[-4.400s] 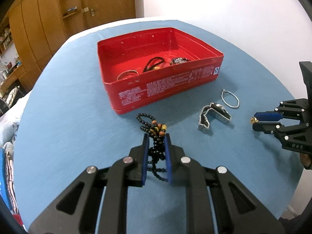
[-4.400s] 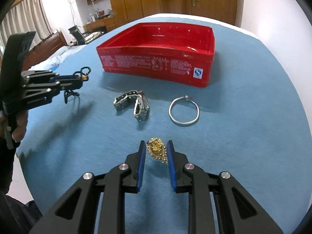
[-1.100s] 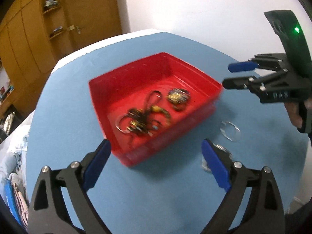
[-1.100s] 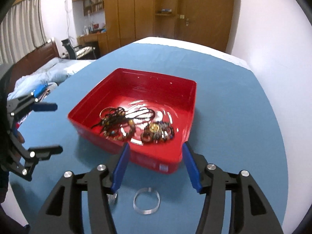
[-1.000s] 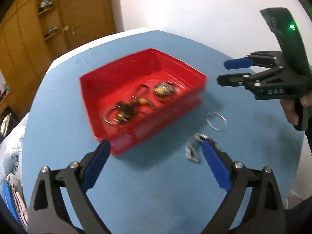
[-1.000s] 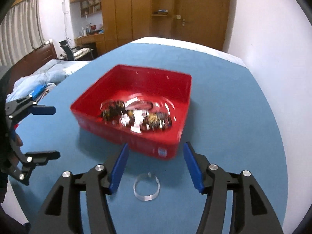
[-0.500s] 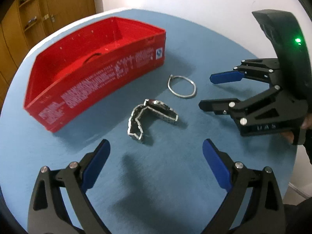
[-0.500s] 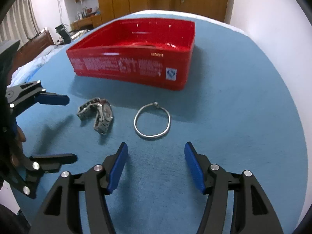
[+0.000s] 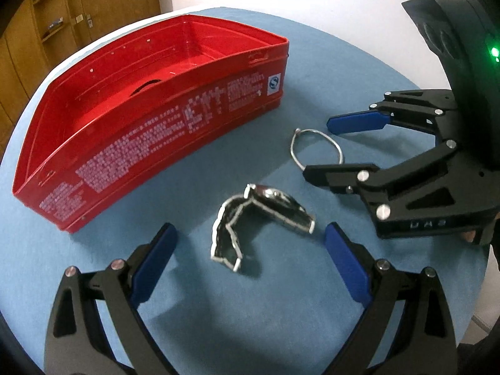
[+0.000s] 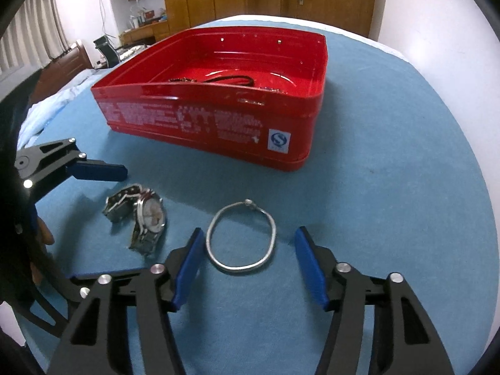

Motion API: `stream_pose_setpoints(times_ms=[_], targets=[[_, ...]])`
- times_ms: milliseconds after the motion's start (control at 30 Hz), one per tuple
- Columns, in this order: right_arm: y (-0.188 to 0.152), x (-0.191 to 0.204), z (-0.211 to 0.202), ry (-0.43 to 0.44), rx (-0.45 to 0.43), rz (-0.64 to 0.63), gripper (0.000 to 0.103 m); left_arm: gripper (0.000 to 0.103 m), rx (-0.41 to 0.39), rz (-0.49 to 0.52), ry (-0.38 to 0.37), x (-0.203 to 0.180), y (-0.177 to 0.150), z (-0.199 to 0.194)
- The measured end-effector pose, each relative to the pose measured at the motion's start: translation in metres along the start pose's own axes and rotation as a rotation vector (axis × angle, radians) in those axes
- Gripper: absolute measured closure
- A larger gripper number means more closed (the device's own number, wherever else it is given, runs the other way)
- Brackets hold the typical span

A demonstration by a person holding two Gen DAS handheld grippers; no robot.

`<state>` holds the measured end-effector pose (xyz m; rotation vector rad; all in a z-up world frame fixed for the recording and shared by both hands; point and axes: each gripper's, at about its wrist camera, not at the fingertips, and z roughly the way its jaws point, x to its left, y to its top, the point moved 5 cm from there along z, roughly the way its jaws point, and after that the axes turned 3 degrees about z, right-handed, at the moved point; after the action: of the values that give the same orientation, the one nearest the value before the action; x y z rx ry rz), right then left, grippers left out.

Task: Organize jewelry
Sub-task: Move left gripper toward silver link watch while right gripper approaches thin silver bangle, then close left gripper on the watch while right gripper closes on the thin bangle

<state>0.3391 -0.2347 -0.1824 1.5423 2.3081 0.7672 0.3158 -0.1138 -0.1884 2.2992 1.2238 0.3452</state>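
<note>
Bare blue table (image 10: pixel 390 218) surrounds the red tin (image 10: pixel 218 118). The closing right gripper (image 10: pixel 247 259) straddles a silver bangle (image 10: pixel 240 237), untouched; the wide-open left gripper (image 9: pixel 247 250) flanks a kinked metal watch (image 9: pixel 259 218).

You've got a red tin (image 10: pixel 218 118) already holding some jewelry, with a folded metal watch (image 9: pixel 259 215) on its side and a thin silver bangle (image 10: pixel 240 237) flat on the blue cloth just in front, near but apart.
</note>
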Motion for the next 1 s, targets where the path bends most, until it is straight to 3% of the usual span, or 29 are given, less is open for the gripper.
stream_pose_setpoints(times_ms=[67,600,700,800,833,933,1000], targets=[[0.001,-0.009,-0.001,0.011,0.005,0.015,0.056,0.008,0.0,0.003,0.001,-0.003,0.004,0.002],[-0.005,-0.026,-0.002,0.006,-0.011,0.023,0.056,0.01,-0.009,-0.034,0.033,0.008,0.022,0.012],[-0.006,-0.027,-0.002,0.007,-0.013,0.031,0.056,0.023,-0.021,-0.034,0.042,0.009,0.023,0.011],[-0.007,-0.027,-0.003,0.009,-0.011,0.04,0.056,0.048,-0.031,-0.037,0.031,0.009,0.023,0.007],[-0.008,-0.027,-0.004,0.01,-0.011,0.042,0.056,0.065,-0.032,-0.041,0.022,0.009,0.024,0.005],[-0.008,-0.028,-0.005,0.011,-0.009,0.043,0.056,0.081,-0.028,-0.067,0.003,0.015,0.022,0.002],[-0.008,-0.028,-0.005,0.011,-0.009,0.046,0.056,0.084,-0.028,-0.075,0.001,0.018,0.02,0.001]])
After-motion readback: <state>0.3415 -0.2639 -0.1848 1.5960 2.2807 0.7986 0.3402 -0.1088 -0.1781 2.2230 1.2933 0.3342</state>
